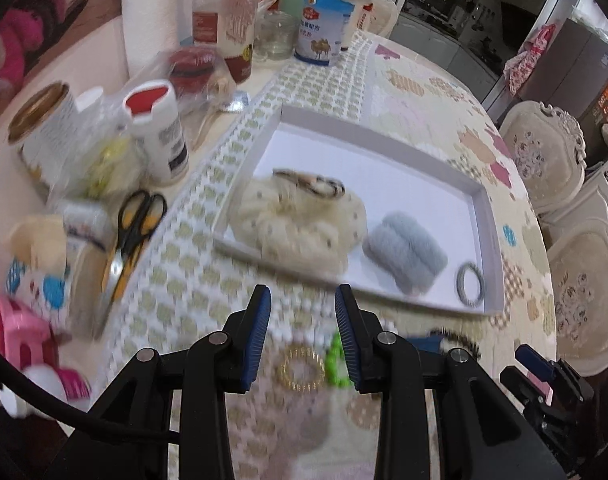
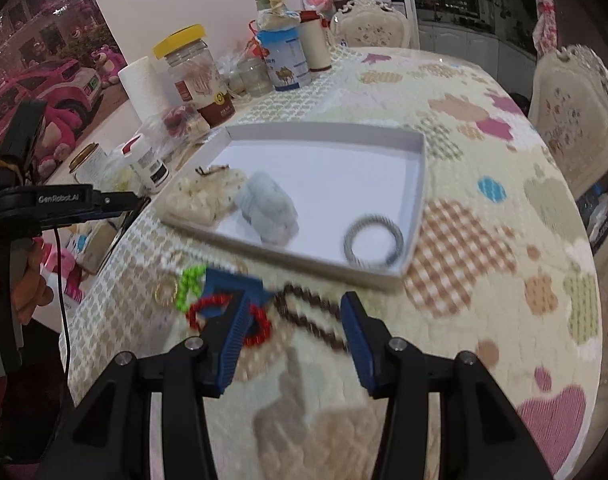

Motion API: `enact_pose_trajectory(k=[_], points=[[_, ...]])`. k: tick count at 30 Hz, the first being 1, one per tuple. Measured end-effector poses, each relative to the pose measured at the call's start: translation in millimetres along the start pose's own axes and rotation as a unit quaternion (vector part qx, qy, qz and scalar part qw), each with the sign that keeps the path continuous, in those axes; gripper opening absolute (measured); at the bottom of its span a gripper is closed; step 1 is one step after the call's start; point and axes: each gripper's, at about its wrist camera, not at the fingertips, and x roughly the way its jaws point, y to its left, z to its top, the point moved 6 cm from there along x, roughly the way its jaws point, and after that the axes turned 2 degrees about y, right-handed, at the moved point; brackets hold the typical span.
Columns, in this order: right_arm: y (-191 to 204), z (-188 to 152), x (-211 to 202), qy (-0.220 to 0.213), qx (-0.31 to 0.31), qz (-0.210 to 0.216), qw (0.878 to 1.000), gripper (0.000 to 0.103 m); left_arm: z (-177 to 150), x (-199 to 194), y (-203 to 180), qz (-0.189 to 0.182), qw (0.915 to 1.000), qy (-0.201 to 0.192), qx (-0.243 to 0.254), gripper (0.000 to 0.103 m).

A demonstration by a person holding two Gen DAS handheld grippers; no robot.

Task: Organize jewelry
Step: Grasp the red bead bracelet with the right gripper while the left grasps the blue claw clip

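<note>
A white shallow tray (image 1: 488, 216) (image 2: 419, 184) lies on the table. In it are a cream scrunchie (image 1: 300, 224) (image 2: 202, 196) with a dark hair clip (image 1: 311, 184), a grey-blue scrunchie (image 1: 407, 254) (image 2: 270, 210) and a grey coil ring (image 1: 471, 282) (image 2: 373, 246). In front of the tray lie a gold ring (image 1: 300, 368) (image 2: 166, 290), a green bead bracelet (image 1: 335, 364) (image 2: 190, 284), a red bead bracelet (image 2: 260, 326), a blue piece (image 2: 234, 282) and a brown bead string (image 2: 311, 312). My left gripper (image 1: 302, 320) is open above the gold ring. My right gripper (image 2: 296, 332) is open over the red and brown beads.
Jars, bottles, a paper roll (image 1: 150, 12), scissors (image 1: 134, 232) and toys crowd the table's left side. A milk powder can (image 1: 321, 26) (image 2: 284, 60) stands at the back. Upholstered chairs (image 1: 543, 160) (image 2: 571, 116) stand at the right. The left gripper's body (image 2: 44, 200) shows in the right wrist view.
</note>
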Motion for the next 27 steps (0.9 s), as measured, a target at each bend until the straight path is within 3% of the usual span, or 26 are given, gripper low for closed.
enact_pose_trajectory(k=[5, 12, 16, 21, 22, 23, 27], points=[[-2, -23, -2, 0.017, 0.003, 0.017, 1.0, 0.049, -27, 1, 1, -0.012, 0.9996, 0.02, -0.015, 0.029], [20, -24, 31, 0.032, -0.037, 0.038, 0.998, 0.048, -47, -1, 6, -0.013, 0.9992, 0.03, -0.025, 0.029], [25, -17, 51, 0.044, -0.04, 0.068, 0.996, 0.035, -52, -2, 17, -0.007, 0.999, 0.032, -0.031, 0.029], [26, -14, 71, 0.063, -0.043, 0.105, 0.992, 0.031, -57, 4, 35, 0.001, 0.9978, 0.043, -0.05, 0.029], [24, -12, 72, 0.061, -0.034, 0.12, 0.99, 0.027, -57, 5, 37, 0.002, 0.9976, 0.044, -0.053, 0.029], [22, -13, 72, 0.061, -0.029, 0.119, 0.991, 0.014, -58, 6, 39, 0.003, 0.9974, 0.045, -0.055, 0.029], [20, -14, 67, 0.063, -0.015, 0.137, 0.988, 0.01, -58, 10, 38, 0.003, 0.9972, 0.05, -0.055, 0.029]])
